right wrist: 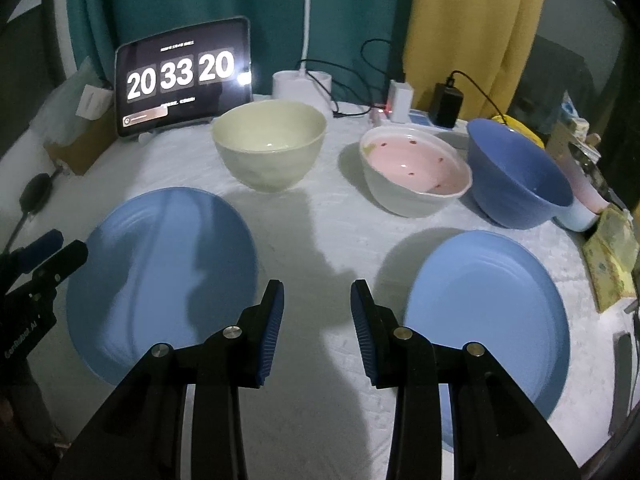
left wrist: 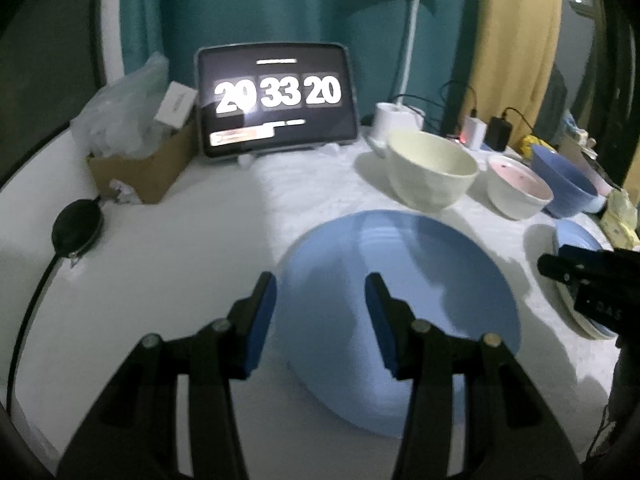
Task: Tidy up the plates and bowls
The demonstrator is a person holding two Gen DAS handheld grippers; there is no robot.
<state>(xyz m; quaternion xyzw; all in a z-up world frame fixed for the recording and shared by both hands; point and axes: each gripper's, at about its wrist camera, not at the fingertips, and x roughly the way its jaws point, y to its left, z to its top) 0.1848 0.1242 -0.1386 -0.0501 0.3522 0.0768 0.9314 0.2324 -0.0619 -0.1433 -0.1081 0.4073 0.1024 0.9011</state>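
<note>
Currently on the white cloth-covered counter (right wrist: 320, 240), itemised:

1. Round light-blue plastic plate, left (right wrist: 160, 272) — flat, near left.
2. Round light-blue plastic plate, right (right wrist: 488, 312) — near right, well apart from the first. From the left wrist view it seems to sit on a paler plate, though I cannot be sure.
3. Cream ceramic bowl (right wrist: 269, 144) — far centre, upright, empty.
4. White bowl with pink speckled inside (right wrist: 416, 176) — right of the cream one.
5. Deep blue bowl (right wrist: 516, 176) — far right, tilted, just beside the pink-lined bowl.
6. Tablet showing a clock (right wrist: 182, 76), white lamp base (right wrist: 300, 82), chargers and a cardboard box (left wrist: 140, 168) along the far edge.

Step in hand, as I judge it: gathering the two plates into one stack. To do it well I would bring one pad under the rim of the left plate and one over it, grip at the edge rather than the flat middle, lift it level, and lower it centred on the other plate.

Tools:
- My left tool (left wrist: 320, 320): jaws partly apart, hanging over the near left rim of the left plate, nothing between the pads.
- My right tool (right wrist: 318, 328): jaws partly apart, over bare cloth between the two plates, holding and touching nothing.
</note>
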